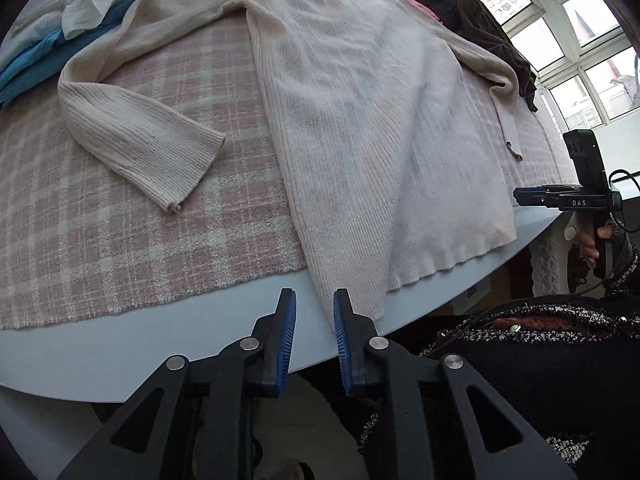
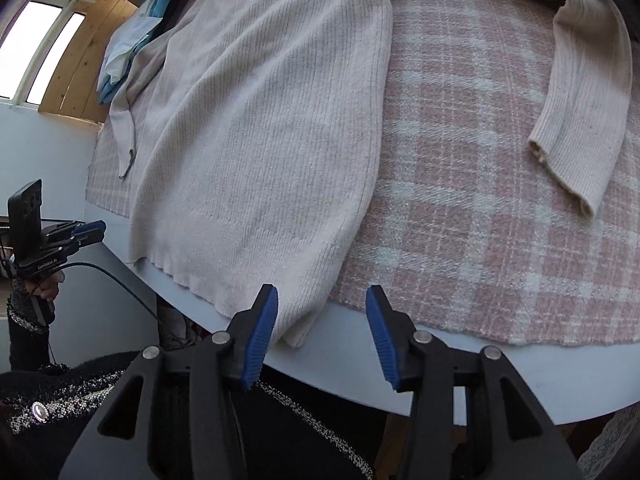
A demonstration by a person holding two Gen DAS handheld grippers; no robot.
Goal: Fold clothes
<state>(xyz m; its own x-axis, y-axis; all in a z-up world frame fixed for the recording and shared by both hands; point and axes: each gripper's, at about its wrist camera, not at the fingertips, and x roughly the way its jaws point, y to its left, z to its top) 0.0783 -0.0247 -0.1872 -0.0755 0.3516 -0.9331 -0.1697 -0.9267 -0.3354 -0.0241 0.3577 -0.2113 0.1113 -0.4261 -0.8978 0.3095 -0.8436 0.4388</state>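
- A round pale table [image 1: 100, 360] stands by a wall of windows [image 1: 568, 40], and a pink-and-white checked cloth [image 1: 120, 220] covers most of its top.
- A cream ribbed sweater [image 1: 360, 120] lies spread flat on the checked cloth, its hem hanging over the near edge of the table; one sleeve [image 1: 132, 128] bends out on the cloth on one side, and the other sleeve [image 1: 500, 88] trails along the opposite side.
- A heap of dark clothes [image 1: 472, 4] sits at the far edge near the windows, touching the sweater's shoulder area.
- White and blue fabrics [image 1: 80, 12] are piled at the far corner beside the bent sleeve.
- The person's dark tweed jacket [image 1: 540, 340] shows below the table edge.
- The left gripper [image 1: 315, 340] hovers at the table's edge, its blue pads a little apart and empty, with the sweater's hem corner just beyond the tips.
- The right gripper [image 2: 322, 336] has its fingers spread wide, and the hem corner hangs between them against one pad, not pinched.
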